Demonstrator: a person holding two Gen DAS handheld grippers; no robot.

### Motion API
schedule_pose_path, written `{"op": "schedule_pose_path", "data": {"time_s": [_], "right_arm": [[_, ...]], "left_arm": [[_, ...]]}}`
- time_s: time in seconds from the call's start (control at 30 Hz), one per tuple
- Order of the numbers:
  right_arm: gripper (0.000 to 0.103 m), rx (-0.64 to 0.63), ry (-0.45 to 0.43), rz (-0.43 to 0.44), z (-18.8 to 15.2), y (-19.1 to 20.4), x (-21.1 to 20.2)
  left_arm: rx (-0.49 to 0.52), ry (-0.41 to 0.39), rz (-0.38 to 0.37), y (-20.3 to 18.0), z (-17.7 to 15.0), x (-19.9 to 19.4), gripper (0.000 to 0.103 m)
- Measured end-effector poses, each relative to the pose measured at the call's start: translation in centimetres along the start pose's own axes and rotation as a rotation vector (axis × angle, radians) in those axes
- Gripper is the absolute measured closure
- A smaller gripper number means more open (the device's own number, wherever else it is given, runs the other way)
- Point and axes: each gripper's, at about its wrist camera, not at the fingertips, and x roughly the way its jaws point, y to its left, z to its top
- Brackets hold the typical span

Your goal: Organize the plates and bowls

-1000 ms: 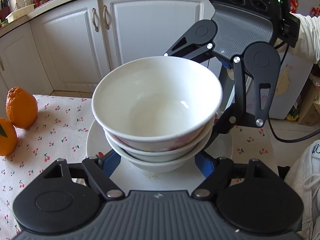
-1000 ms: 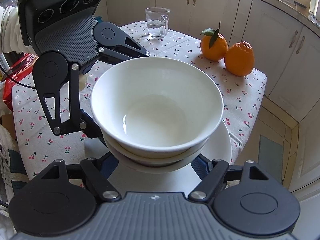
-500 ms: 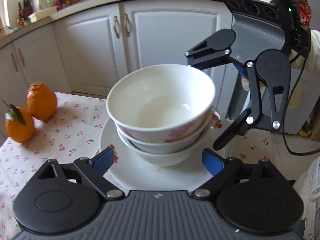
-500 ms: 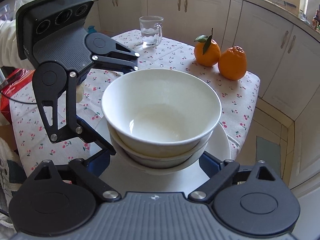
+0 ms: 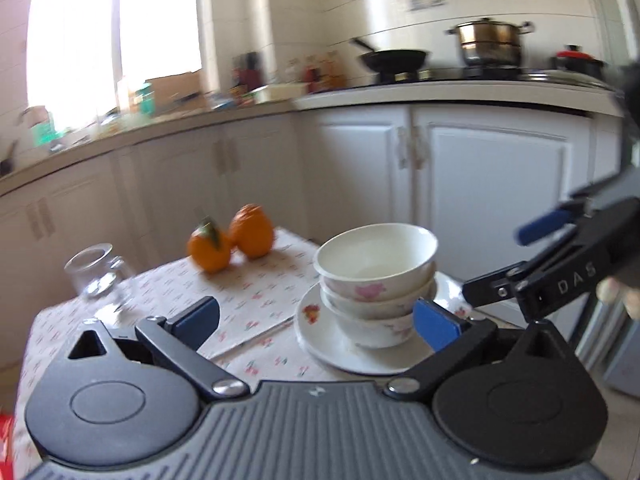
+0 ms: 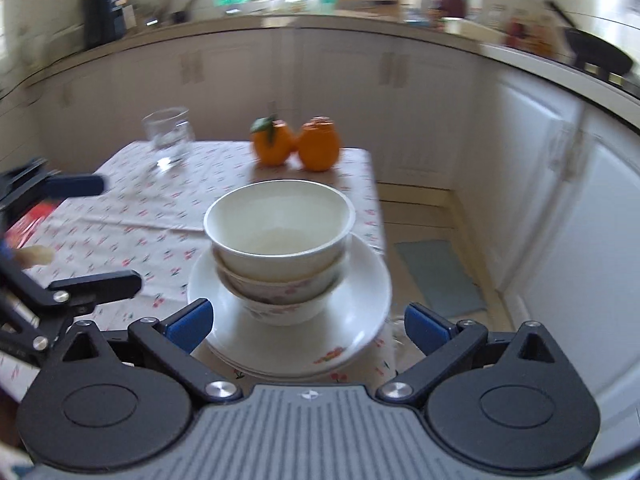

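Cherry-print cloth covers the tabletop [image 5: 256, 300], and the left claw [image 5: 316, 318] hangs over its near side with jaws that have just been opening and now stand spread wide, nothing pressed between them. Beyond its left fingertip [image 5: 196, 316] sits a clear glass mug [image 5: 98, 276], blurred; farther ahead of the gap stand two oranges [image 5: 232, 238], touching. Just ahead of its right fingertip [image 5: 434, 324] three nested bowls [image 5: 374, 280] rest upright on a stack of plates [image 5: 320, 340]. Off to the far right the right claw's blue pad and black links [image 5: 560, 248] reach in. From the right wrist, the left claw's links [image 6: 72, 280] show at the far left, well apart from the dishes. The right claw [image 6: 308, 324] has likewise just been opening; its pads stand on either side of the plates [image 6: 360, 300], clear of them, gripping nothing. The bowls [image 6: 280, 240] lie straight ahead between the fingers, with the mug [image 6: 168, 140] and oranges [image 6: 296, 144] beyond.
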Motion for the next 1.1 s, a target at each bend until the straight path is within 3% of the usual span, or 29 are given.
{"op": "schedule_pose_path", "data": {"time_s": [0.1, 0.2, 0.47, 1.1], "right_arm": [[0.0, 0.07, -0.033, -0.102, -0.9, 1.2, -1.9], [0.0, 0.087, -0.061, -0.168, -1.5, 2.4, -3.5], [0.0, 0.084, -0.141, -0.196, -2.3, 3.7, -6.8], [0.0, 0.091, -0.156, -0.2, -3.1, 4.8, -7.5]], "left_arm": [[-0.047, 0.053, 0.119, -0.8, 0.4, -1.0, 0.001], [-0.084, 0.049, 0.182, -0.9, 0.3, -2.5, 0.001], [-0.137, 0.017, 0.21, -0.8, 0.1, -5.5, 0.001], [-0.171, 0.057, 0.281, -1.3, -0.5, -5.9, 0.001]]}}
